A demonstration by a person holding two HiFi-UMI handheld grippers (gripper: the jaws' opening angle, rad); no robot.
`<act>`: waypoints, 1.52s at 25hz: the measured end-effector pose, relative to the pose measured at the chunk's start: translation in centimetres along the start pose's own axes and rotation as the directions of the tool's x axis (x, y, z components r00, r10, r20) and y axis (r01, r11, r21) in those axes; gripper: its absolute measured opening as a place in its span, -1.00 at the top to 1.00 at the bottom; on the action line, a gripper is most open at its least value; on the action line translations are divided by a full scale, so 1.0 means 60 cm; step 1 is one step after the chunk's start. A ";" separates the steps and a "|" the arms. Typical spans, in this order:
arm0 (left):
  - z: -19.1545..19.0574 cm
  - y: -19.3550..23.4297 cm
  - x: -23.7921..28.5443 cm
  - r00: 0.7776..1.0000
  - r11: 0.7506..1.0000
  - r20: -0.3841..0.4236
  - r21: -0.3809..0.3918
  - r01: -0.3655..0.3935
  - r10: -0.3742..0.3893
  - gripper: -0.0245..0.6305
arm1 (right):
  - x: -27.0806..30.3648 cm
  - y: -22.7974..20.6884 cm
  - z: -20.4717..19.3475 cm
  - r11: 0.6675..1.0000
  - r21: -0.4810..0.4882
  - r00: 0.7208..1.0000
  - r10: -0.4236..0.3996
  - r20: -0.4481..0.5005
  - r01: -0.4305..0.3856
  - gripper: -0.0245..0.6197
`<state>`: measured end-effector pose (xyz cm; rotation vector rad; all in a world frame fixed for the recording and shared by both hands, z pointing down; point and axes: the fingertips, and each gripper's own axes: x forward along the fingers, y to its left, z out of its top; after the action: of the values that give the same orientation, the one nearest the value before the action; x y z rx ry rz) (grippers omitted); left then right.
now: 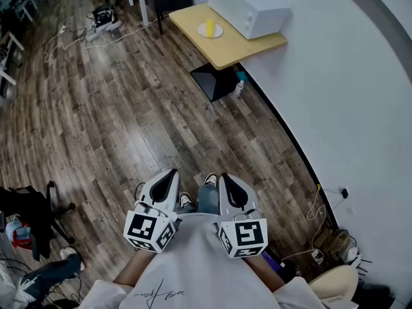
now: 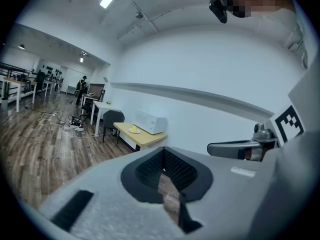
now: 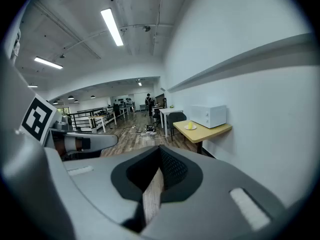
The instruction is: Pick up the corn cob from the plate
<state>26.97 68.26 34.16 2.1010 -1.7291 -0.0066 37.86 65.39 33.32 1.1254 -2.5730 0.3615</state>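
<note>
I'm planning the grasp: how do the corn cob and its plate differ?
The corn cob is yellow; the plate is pale. The corn cob seems to stand upright, while the plate lies flat. The corn cob is narrower than the plate. Both sit on the yellow table beside the white microwave.

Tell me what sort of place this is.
Probably an open-plan lab or office: wood-plank floor, a yellow-topped wooden table carrying a boxy white microwave, a white desk with a dark chair beyond, and loose cables on the floor.

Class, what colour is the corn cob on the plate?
Yellow; the corn cob shows best in the head view.
</note>
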 end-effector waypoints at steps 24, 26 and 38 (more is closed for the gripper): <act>0.051 0.159 0.045 0.996 0.996 0.000 0.030 -0.089 0.089 0.95 | 0.171 0.024 0.029 0.980 0.109 0.986 0.166 0.000 -0.165 0.89; 0.064 0.175 0.073 0.996 0.996 0.001 0.027 -0.088 0.088 0.95 | 0.205 0.015 0.040 0.980 0.102 0.985 0.173 -0.010 -0.171 0.90; 0.157 0.270 0.264 0.994 0.994 -0.017 0.021 -0.112 0.112 0.95 | 0.418 -0.070 0.132 0.970 0.089 0.972 0.232 -0.038 -0.228 0.89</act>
<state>12.87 48.15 34.75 2.0090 -1.8408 0.0619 23.42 43.13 35.90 0.8330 -2.6728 0.5480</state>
